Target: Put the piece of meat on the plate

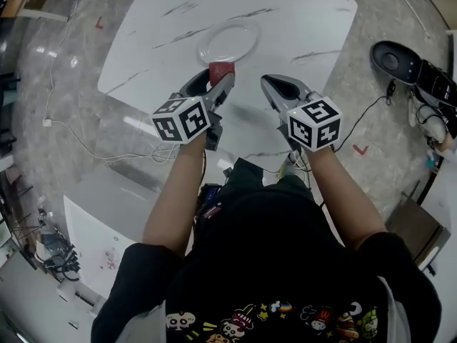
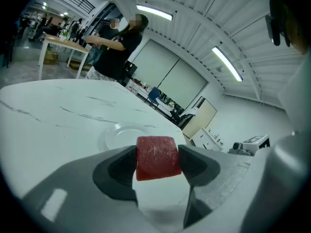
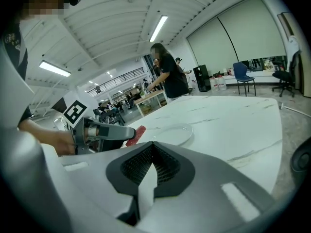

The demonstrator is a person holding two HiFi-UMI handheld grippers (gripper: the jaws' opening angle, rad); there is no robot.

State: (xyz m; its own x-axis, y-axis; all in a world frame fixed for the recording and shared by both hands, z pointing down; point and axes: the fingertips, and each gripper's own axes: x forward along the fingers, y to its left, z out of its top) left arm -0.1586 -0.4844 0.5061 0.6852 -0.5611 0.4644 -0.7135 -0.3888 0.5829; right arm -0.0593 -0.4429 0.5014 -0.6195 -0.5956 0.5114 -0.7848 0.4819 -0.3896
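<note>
Pinched in the left gripper [image 1: 218, 81]: a red, block-shaped piece of meat [image 2: 156, 158]. Fingers closed on it from both sides, one pressed flat against each side face, the top and the front of the block left showing. Held up above the white, grey-veined desk [image 1: 307, 27], not resting on it.

Just beyond the meat, a clear round plate [image 1: 228, 41], lying flat near the middle of the desk with nothing on it. Seen from the head view, the meat just beside the plate's near rim, not yet over its middle. Seen from the left gripper view, the plate low behind the block and a little to its left.

Off to the right, the right gripper [image 3: 151, 149], its fingers brought fully together with nothing between them. Level with the left gripper, near it but apart from it, and aimed the same way across the desk. Both the left gripper and the meat visible from the right gripper view, with the plate just past them.

Farther back, a person [image 2: 116, 42] in dark clothes standing at another table. On the floor left of the desk, a thin white cable [image 1: 71, 131].
</note>
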